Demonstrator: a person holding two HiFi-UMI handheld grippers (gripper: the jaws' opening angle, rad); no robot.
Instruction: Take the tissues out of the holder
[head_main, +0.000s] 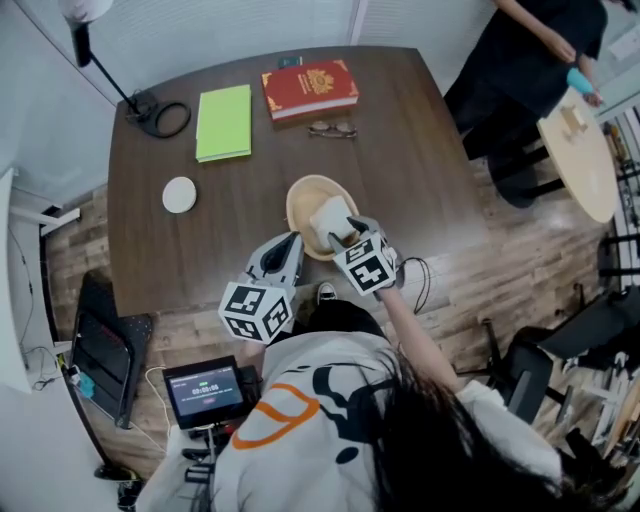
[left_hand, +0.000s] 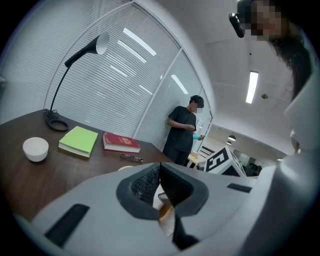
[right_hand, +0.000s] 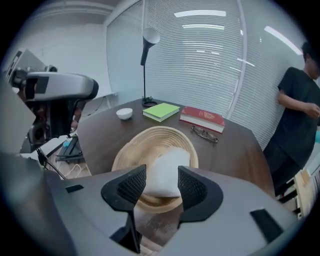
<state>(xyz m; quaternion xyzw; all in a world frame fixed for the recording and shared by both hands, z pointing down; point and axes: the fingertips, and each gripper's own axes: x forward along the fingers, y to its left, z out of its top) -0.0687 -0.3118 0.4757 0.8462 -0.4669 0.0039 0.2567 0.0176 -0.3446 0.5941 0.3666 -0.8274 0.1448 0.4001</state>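
Observation:
A pale woven holder (head_main: 298, 198) stands near the front edge of the dark table (head_main: 400, 170), with a white tissue pack (head_main: 330, 214) lying in it. My right gripper (head_main: 346, 236) hangs over the holder's near side, pointing steeply down. In the right gripper view its jaws (right_hand: 161, 182) stand open, and the tissue pack (right_hand: 167, 170) shows in the gap just beyond the pads, resting in the holder (right_hand: 150, 137). My left gripper (head_main: 290, 244) is at the table's front edge left of the holder; its pads (left_hand: 150, 182) meet with nothing held.
At the table's back lie a green book (head_main: 224, 121), a red book (head_main: 309, 88) and glasses (head_main: 332, 129). A white bowl (head_main: 180, 194) sits at the left and a lamp base (head_main: 160, 115) in the far left corner. A person (head_main: 530, 60) stands beyond the right corner.

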